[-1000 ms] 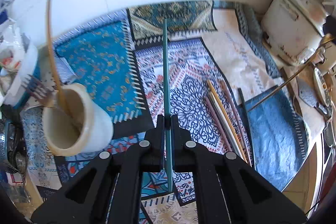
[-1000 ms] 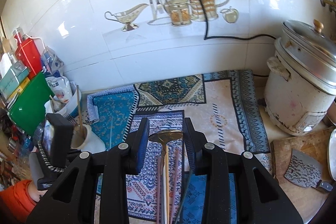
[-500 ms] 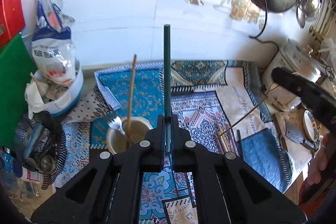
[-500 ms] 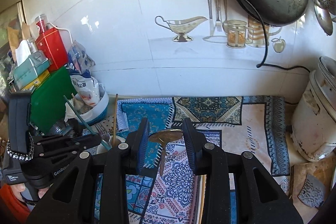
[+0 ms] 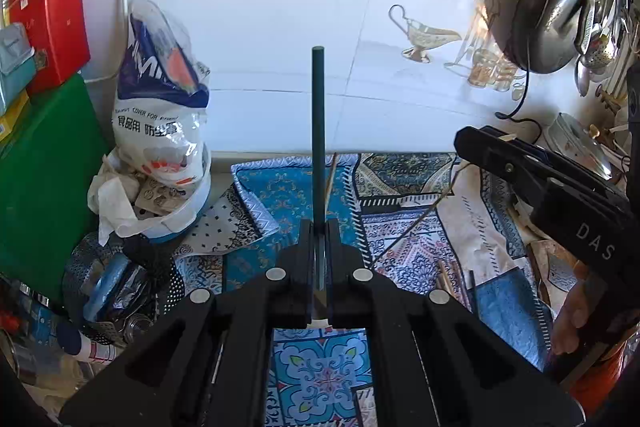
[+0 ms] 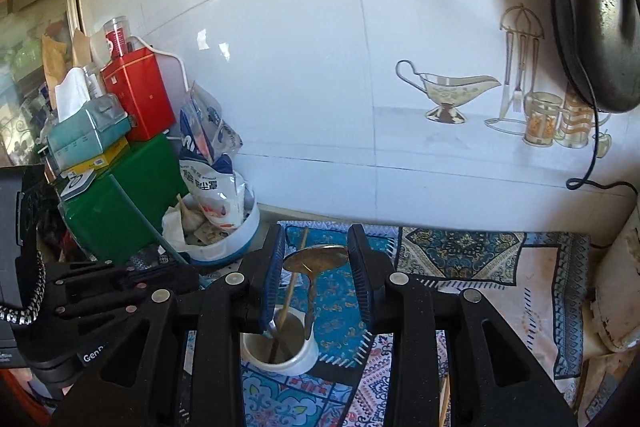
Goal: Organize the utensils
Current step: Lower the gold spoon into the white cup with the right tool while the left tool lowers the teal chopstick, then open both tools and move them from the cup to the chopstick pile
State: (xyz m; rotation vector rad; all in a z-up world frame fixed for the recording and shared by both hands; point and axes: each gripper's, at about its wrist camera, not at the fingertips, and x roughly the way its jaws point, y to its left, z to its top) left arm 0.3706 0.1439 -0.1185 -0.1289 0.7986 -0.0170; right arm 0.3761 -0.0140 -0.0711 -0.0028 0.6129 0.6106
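Obs., both wrist views.

Left gripper [image 5: 319, 247]: jaws closed tight on a dark green chopstick [image 5: 318, 131], which stands straight up out of the jaws toward 12 o'clock, its tip against the white tiled wall [image 5: 280, 7]. Its lower end shows just under the jaws.

Right gripper [image 6: 316, 267]: jaws partly apart, clamped on the bowl of a brass spoon [image 6: 316, 259]; the twisted handle hangs down toward 6 o'clock, its end over or just inside the mouth of the white cup [image 6: 280, 349]. Which of the two I cannot tell from this angle.

White cup: on the patterned cloth [image 6: 460, 255] covering the desk, directly below the right jaws. It already holds one tan wooden stick [image 6: 289, 297], leaning toward 12 o'clock, and probably a metal utensil at its 9 o'clock rim, mostly hidden by a jaw.

Progress, judged: partway.
- Done: at least one item stowed in the cup.
- In hand: spoon and green chopstick, both lifted off the desk, neither released.
- Left: several loose chopsticks [image 5: 452, 277] lie on the cloth at about 4 o'clock from the left jaws.

Next, presumably: lower the spoon handle-first into the cup, then the green chopstick.
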